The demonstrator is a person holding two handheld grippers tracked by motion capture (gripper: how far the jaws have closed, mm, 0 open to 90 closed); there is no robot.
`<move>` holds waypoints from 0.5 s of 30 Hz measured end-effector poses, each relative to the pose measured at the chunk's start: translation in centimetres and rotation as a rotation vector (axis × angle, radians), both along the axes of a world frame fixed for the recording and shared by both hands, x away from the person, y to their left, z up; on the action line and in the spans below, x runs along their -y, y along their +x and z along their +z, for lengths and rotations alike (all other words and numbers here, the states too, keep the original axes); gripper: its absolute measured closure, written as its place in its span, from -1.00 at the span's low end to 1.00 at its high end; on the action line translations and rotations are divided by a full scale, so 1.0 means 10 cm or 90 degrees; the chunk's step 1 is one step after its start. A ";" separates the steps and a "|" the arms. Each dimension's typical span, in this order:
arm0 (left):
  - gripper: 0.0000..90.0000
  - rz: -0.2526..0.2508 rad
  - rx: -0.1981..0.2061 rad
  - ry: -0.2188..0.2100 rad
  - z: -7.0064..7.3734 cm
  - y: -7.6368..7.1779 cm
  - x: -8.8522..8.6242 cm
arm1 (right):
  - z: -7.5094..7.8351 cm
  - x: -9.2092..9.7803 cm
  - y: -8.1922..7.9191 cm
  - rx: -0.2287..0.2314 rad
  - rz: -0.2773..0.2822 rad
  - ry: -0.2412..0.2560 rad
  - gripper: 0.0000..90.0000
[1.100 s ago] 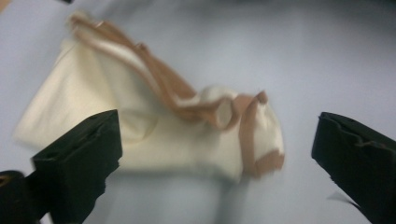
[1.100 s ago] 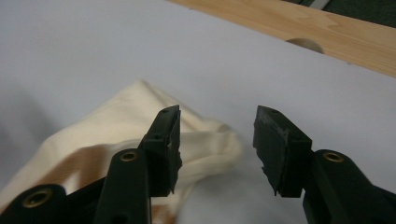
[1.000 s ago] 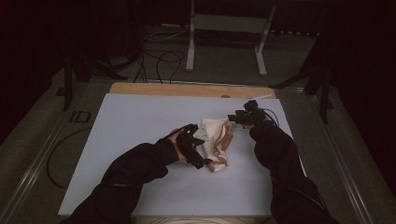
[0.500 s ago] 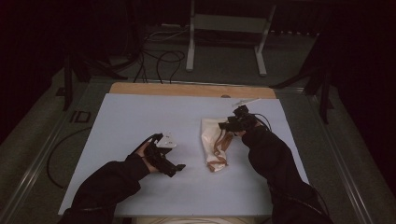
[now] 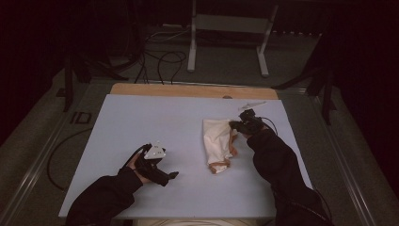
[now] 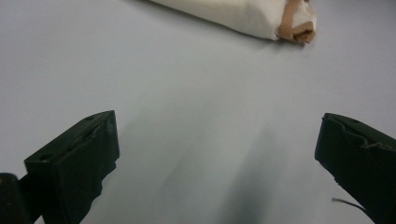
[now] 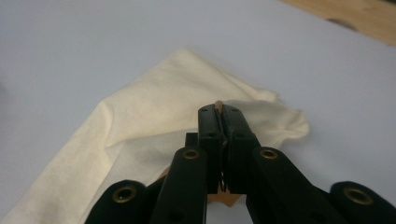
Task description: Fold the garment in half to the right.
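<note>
**user1:** Dark room, pale blue-grey table top (image 5: 141, 122) with a wooden strip at the far edge. So what's different from a second ago?

**user2:** Start with the left gripper (image 5: 162, 175). A second ago it was right on the cloth together with the other one. Now it has pulled back toward the person's side, well apart from the cloth, jaws spread wide with nothing but bare table between them in the left gripper view.

**user1:** And the other one?

**user2:** Right gripper (image 7: 219, 114) is pinched tight on a tan-trimmed edge of the cream-coloured crumpled fabric piece (image 5: 217, 141), at its far right corner. You can see a sliver of tan sticking out between the jaw tips.

**user1:** Where's the cloth sitting?

**user2:** Right-centre of the table, and it looks stretched longer and flatter than the bunched-up lump from before. Tan end (image 6: 296, 25) points toward the person.

**user1:** So, halfway through?

**user2:** My guess: the left handed off, the right is laying it out or folding it alone.
</note>
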State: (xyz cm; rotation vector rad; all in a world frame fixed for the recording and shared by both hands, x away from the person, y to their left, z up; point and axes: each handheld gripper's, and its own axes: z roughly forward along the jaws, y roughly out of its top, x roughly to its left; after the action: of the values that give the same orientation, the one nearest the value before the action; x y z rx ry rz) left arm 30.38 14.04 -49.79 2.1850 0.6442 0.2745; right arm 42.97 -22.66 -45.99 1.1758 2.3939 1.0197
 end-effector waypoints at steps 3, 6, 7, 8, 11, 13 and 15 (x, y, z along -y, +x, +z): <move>-0.99 0.022 0.010 -0.024 0.00 -0.02 -0.07 | 0.01 0.07 -0.05 0.013 -0.009 -0.001 0.94; -0.99 0.041 0.020 -0.031 -0.01 -0.03 -0.11 | -0.01 0.14 -0.11 0.026 -0.020 0.001 0.94; -0.99 0.043 0.021 -0.032 -0.02 -0.04 -0.13 | -0.02 0.17 -0.14 0.028 -0.023 0.005 0.93; -0.99 0.043 0.020 -0.033 -0.02 -0.04 -0.14 | -0.03 0.19 -0.16 0.028 -0.024 0.008 0.93; -0.99 0.046 0.017 -0.031 -0.05 -0.05 -0.15 | -0.09 0.26 -0.20 0.025 -0.034 0.009 0.92; -0.99 0.046 0.015 -0.029 -0.07 -0.06 -0.16 | -0.14 0.31 -0.22 0.017 -0.050 0.019 0.91; -0.99 0.047 0.014 -0.028 -0.08 -0.07 -0.17 | -0.20 0.35 -0.25 0.007 -0.060 0.023 0.84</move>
State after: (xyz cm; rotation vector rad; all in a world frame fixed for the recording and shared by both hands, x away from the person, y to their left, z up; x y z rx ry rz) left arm 29.68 15.73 -50.57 2.1162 0.7124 0.3194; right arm 40.52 -26.17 -47.99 1.2796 2.2970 1.0395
